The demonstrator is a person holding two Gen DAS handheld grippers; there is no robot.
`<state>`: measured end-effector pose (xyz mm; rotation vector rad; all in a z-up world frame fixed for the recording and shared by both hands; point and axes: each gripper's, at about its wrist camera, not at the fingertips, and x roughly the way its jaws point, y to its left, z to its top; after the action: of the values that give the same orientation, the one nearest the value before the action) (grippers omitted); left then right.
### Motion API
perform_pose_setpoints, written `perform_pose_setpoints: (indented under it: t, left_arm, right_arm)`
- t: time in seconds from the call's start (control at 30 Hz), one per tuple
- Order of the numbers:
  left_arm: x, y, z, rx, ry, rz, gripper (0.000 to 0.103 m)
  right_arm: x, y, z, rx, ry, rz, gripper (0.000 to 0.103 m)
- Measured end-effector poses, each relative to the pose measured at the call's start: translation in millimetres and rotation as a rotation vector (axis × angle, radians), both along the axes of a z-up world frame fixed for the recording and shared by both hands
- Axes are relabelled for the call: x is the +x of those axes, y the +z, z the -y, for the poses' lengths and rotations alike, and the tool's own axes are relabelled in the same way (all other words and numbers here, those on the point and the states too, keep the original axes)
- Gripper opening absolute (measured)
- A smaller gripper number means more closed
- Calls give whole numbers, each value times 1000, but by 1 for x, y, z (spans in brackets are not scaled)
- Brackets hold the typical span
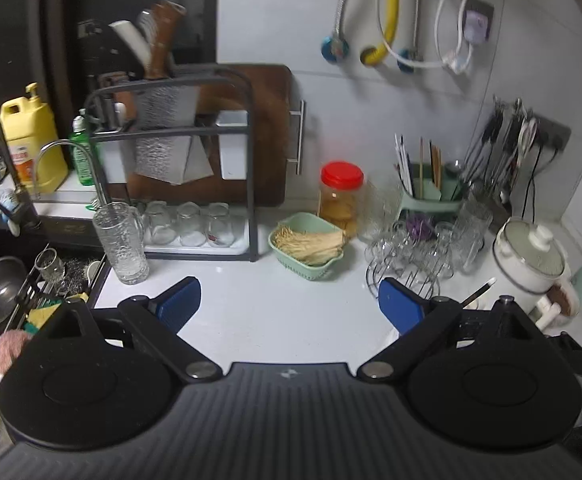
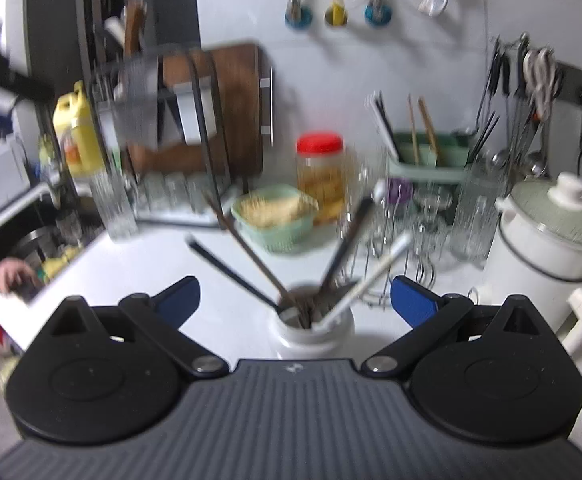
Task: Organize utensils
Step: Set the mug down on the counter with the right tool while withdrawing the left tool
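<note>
both grippers' fingers stand wide and empty, the right gripper (image 2: pixel 295 300) over a white cup (image 2: pixel 311 330) of utensils (image 2: pixel 251 256) on the counter (image 2: pixel 219 256), the left gripper (image 1: pixel 289 300) over bare counter.

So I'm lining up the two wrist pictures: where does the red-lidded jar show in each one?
Left wrist: the red-lidded jar stands right of centre, against the back wall, just behind the green basket.
Right wrist: the jar is near centre, blurred, again just behind the basket.
Shared landmark: the white pot at the right edge.
</note>
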<state>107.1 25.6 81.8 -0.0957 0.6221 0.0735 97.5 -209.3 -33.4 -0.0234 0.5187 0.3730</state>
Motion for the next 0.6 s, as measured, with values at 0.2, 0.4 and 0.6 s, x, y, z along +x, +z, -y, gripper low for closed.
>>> perform_pose_setpoints:
  t: [0.2, 0.4, 0.6]
  left_arm:
    - [-38, 1, -9, -16, 16, 16, 98]
    - [-77, -10, -9, 6, 11, 25, 100]
    - [-107, -27, -3, 7, -28, 10, 101]
  right_arm:
    - [-30, 45, -9, 10, -28, 86, 103]
    - [-69, 65, -9, 35, -69, 120, 103]
    - [-107, 63, -7, 47, -109, 116, 103]
